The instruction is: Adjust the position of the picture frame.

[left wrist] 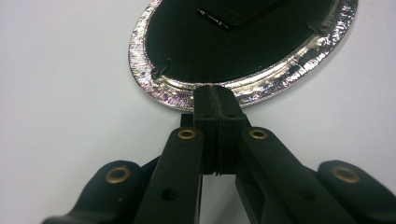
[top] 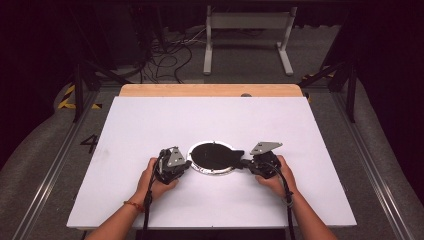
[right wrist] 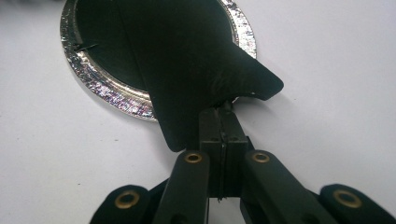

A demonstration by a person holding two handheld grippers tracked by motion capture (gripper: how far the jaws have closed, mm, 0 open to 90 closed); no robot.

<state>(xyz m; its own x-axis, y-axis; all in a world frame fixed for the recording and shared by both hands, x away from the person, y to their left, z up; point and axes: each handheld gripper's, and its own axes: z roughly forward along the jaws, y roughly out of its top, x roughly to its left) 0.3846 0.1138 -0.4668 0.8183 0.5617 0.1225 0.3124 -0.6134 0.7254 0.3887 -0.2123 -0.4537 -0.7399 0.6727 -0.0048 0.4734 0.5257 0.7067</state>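
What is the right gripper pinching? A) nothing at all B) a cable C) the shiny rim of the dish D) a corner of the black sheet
D: the right gripper is closed on a corner of the black sheet, which lies over the shiny foil dish; its corner sticks out past the rim.

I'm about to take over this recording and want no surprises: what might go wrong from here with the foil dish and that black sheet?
1. The right hand-held gripper pinches only a corner of the black sheet; it may slip or tear.
2. The left hand-held gripper is shut on the thin rim of the foil dish, which may crumple or pull free.
3. Both pulling apart could drag the dish across the white table.
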